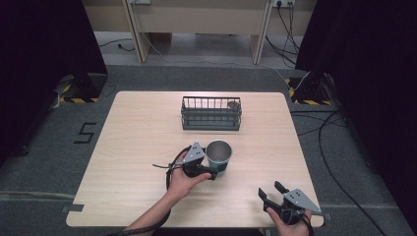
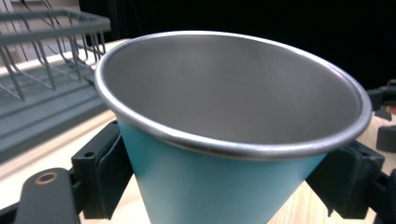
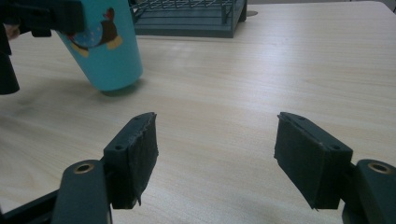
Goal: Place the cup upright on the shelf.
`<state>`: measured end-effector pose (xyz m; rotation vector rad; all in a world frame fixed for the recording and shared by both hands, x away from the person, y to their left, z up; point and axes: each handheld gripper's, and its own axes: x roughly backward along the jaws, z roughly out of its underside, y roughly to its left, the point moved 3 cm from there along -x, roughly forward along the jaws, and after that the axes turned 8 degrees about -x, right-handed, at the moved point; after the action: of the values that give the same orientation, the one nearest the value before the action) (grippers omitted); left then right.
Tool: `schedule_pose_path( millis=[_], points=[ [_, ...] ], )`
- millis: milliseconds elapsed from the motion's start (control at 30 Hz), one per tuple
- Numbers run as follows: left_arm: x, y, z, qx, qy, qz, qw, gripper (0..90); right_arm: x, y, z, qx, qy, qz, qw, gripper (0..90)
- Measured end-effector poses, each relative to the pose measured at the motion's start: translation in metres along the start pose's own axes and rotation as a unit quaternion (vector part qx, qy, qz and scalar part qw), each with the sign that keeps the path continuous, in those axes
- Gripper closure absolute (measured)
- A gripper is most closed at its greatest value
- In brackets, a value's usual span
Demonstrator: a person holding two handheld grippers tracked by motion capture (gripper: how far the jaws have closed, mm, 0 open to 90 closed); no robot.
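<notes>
nearest the person, the right gripper (image 1: 271, 192) sits at the table's (image 1: 142, 132) near right corner, held in the right hand (image 1: 290, 222), grey three-cornered plate on top. in the right gripper view its jaws stand wide apart with nothing between them, just bare pale wood grain; one black pad (image 3: 135, 156) shows a frayed edge.

moving up the table, the left hand (image 1: 183, 178) holds the left gripper (image 1: 220, 172) near the middle, a little toward the near edge, cable looping off behind it. its jaws are closed on the teal metal cup (image 1: 218, 157), one pad pressed to each side of the cup's wall below the rim, as the left gripper view shows: steel rim and grey inside up close, teal outside, black pads (image 2: 100, 168) touching both flanks. from the right gripper view the cup (image 3: 105, 46) leans, its base edge touching the table with a small shadow beneath; a cartoon figure is printed on its side. whether the whole base rests flat, cannot tell.

farther back, well apart from the cup, the dark grey wire rack (image 1: 211, 113) stands on the far half of the table, roughly centred. a small round greyish object (image 1: 233, 104) lies at its far right corner; too small to identify.

beyond the table: grey floor, cables, and a taped "5" mark (image 1: 84, 132) at left.
</notes>
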<state>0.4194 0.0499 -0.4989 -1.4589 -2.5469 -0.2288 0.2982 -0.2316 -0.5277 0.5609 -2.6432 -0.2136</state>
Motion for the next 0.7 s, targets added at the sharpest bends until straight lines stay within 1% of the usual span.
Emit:
schedule_pose_path(
  millis=[33, 100, 267, 500, 700],
  points=[
    [0.000, 0.000, 0.000, 0.000, 0.000, 0.000, 1.0000, 15.9, 0.000, 0.000, 0.000, 0.000, 0.000, 0.000, 1.0000, 30.5],
    [0.003, 0.002, -0.005, -0.001, -0.006, -0.001, 1.0000, 15.9, 0.000, 0.000, 0.000, 0.000, 0.000, 0.001, 1.0000, 30.5],
    [0.009, 0.010, -0.015, -0.008, -0.008, -0.011, 0.9999, 15.9, 0.000, -0.001, 0.000, -0.002, -0.002, 0.001, 1.0000, 30.5],
    [0.014, 0.021, -0.021, -0.009, -0.010, -0.027, 0.9995, 15.8, 0.000, 0.000, 0.000, -0.003, -0.001, -0.001, 1.0000, 30.6],
    [0.017, 0.029, -0.028, -0.013, -0.007, -0.035, 0.9993, 15.9, -0.001, 0.000, 0.000, -0.004, 0.000, -0.003, 1.0000, 30.7]
  ],
)
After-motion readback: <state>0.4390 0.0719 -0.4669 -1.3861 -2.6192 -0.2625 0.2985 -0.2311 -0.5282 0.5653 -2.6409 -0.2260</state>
